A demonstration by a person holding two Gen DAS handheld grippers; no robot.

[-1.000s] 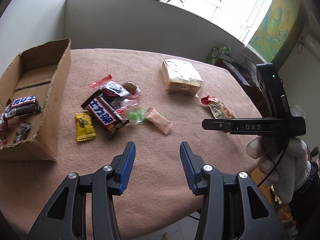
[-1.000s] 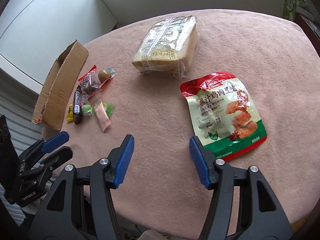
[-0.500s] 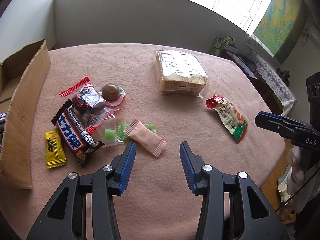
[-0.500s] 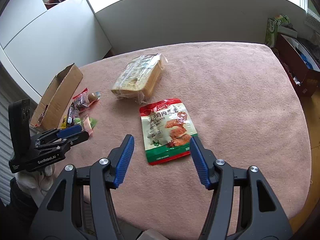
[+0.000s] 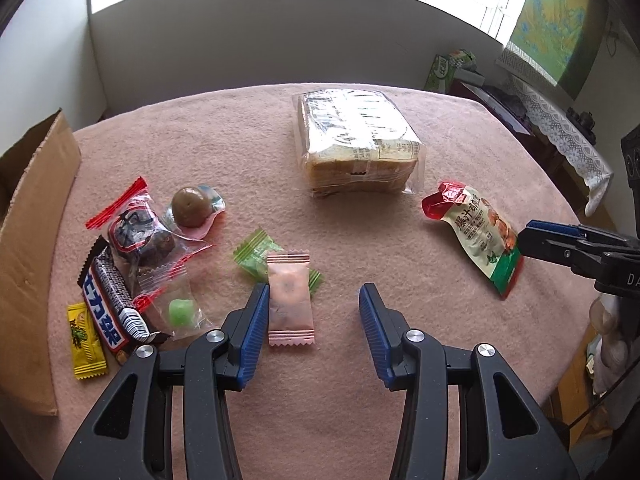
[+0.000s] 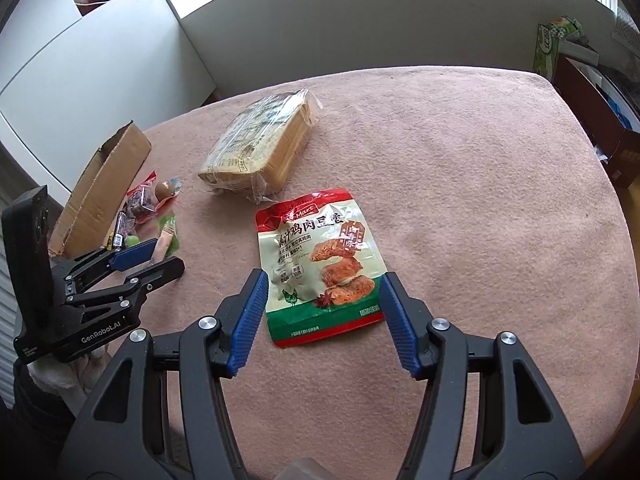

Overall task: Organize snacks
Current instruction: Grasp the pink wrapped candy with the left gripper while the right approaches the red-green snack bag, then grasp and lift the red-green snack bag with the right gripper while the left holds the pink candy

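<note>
Pink film sachet point(image 5: 290, 298), light, soft and likely slippery, lies on the pink tablecloth point(image 5: 400, 240) just inside the spread, empty left gripper point(image 5: 310, 334); a pinch across its flat middle looks safest. The right gripper point(image 6: 322, 322), also spread, straddles a red-green pouch point(image 6: 320, 264) printed "鸡肉豆堡"

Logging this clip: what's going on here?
A person with a gripper in each hand is sorting snacks on a pink-covered table. The left gripper, open, hovers over a pink candy; the right gripper, open, straddles a red-and-green pouch. Nothing is gripped. A cardboard box sits at the left.
</note>
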